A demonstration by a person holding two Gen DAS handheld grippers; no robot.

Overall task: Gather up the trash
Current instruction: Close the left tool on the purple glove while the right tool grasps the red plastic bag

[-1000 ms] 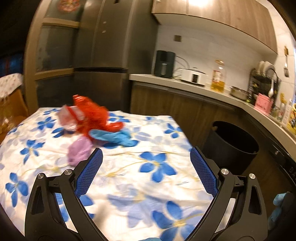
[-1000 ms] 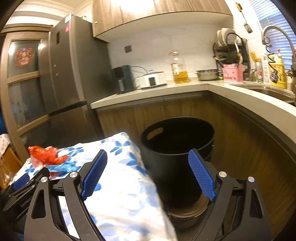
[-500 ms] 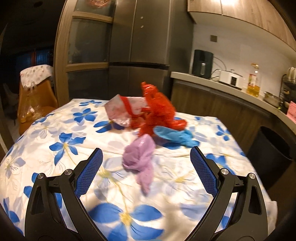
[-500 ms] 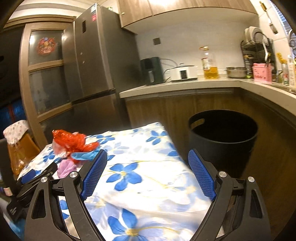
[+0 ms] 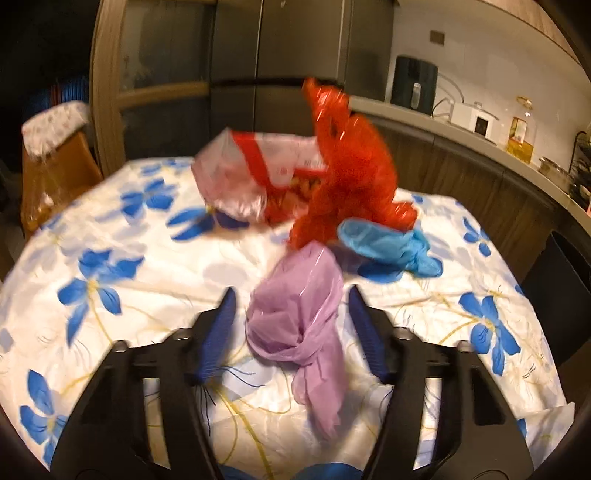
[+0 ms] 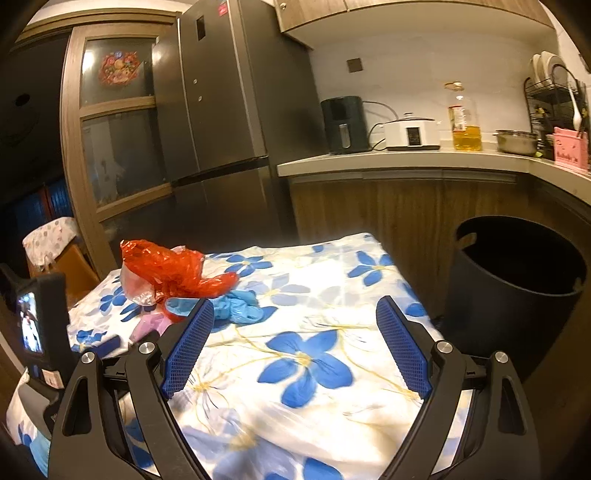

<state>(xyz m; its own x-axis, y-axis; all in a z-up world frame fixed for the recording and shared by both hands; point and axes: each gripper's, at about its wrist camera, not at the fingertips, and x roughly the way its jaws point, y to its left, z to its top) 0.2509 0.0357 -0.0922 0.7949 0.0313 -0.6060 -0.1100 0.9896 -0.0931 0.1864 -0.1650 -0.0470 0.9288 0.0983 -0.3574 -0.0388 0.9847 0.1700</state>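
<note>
The left claw stands released around the purple bag on the flowered counter. Just behind lie a red bag and blue glove. The right claw is released, holding nothing; the black bin stands beside the counter.

1. A home kitchen: a tall steel refrigerator stands far ahead of the right claw.
2. Ahead and to its right, the desk carries an air fryer, a rice cooker, an oil bottle and a dish rack.
3. Wooden wall cabinets hang above.
</note>
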